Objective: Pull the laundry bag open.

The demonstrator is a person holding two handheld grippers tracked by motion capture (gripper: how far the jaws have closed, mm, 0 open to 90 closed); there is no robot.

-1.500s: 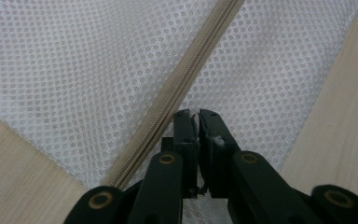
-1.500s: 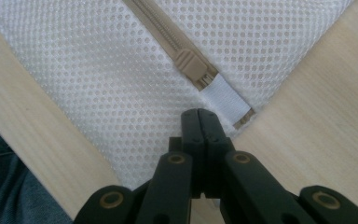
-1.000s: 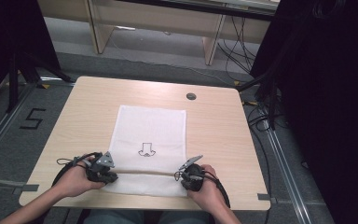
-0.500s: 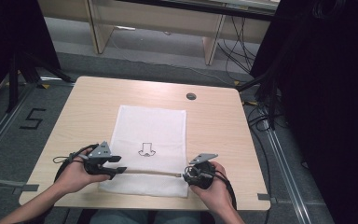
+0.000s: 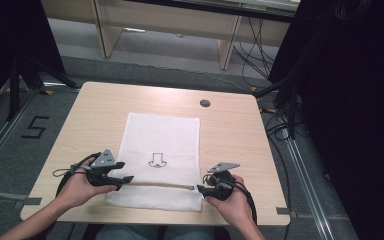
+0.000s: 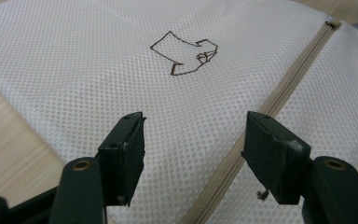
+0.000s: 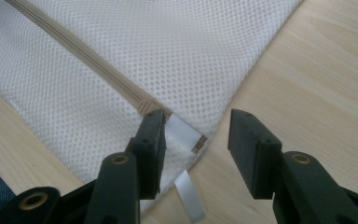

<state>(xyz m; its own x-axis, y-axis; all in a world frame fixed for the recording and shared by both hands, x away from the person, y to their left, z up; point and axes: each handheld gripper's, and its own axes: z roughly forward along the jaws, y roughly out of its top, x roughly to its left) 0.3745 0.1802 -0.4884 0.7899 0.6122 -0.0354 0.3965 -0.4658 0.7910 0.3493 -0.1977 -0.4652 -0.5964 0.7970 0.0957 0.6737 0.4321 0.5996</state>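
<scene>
Your mesh bag (image 5: 161, 160) lies flat mid-table, long side running toward 12 o'clock, so the tan zipper (image 5: 155, 185) crosses its near end within easy reach of both hands. Your left gripper (image 5: 122, 172) sits at the bag's 7 o'clock edge, jaws just spread wide, nothing between them but the mesh below. Your right gripper (image 5: 200, 189) waits at 5 o'clock by the zipper's end (image 7: 156, 109), jaws just opened partway, gripping nothing. The table (image 5: 230, 130) supports the bag.

A lab: taped floor marking "5" (image 5: 34, 127), floor rails (image 5: 300, 170), loose cables (image 5: 260, 45), black curtains (image 5: 350, 100) around the worktop (image 5: 230, 130)
</scene>
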